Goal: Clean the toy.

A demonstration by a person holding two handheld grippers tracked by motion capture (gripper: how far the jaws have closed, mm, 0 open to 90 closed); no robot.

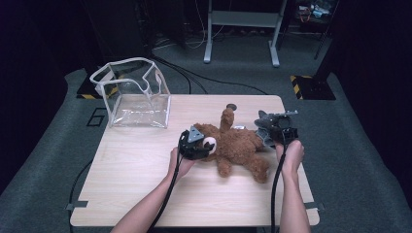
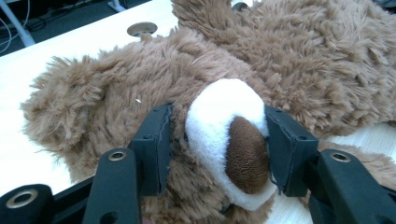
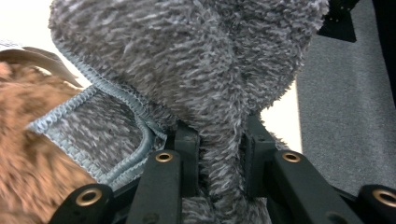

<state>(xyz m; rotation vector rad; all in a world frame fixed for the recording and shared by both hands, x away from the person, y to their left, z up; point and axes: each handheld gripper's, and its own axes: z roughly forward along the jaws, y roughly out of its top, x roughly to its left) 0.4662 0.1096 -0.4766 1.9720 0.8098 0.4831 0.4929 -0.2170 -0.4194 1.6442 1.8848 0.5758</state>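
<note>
Fingers (image 3: 187, 140) pinch grey fabric (image 3: 196, 70) beside brown teddy bear (image 1: 238, 145).

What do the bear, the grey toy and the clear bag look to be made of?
Bear: shaggy brown plush, long pile; its snout is short white pile with a smoother brown nose. Grey toy: mottled grey plush, nubby pile, with a stitched light-blue edge. Bag: likely soft clear plastic with pale fabric-like trim; it sags and glints.

The teddy bear (image 1: 233, 145) lies on the table (image 1: 145, 184); the clear bag (image 1: 133, 94) stands behind-left of it, the grey cloth (image 1: 265, 127) just right.
</note>
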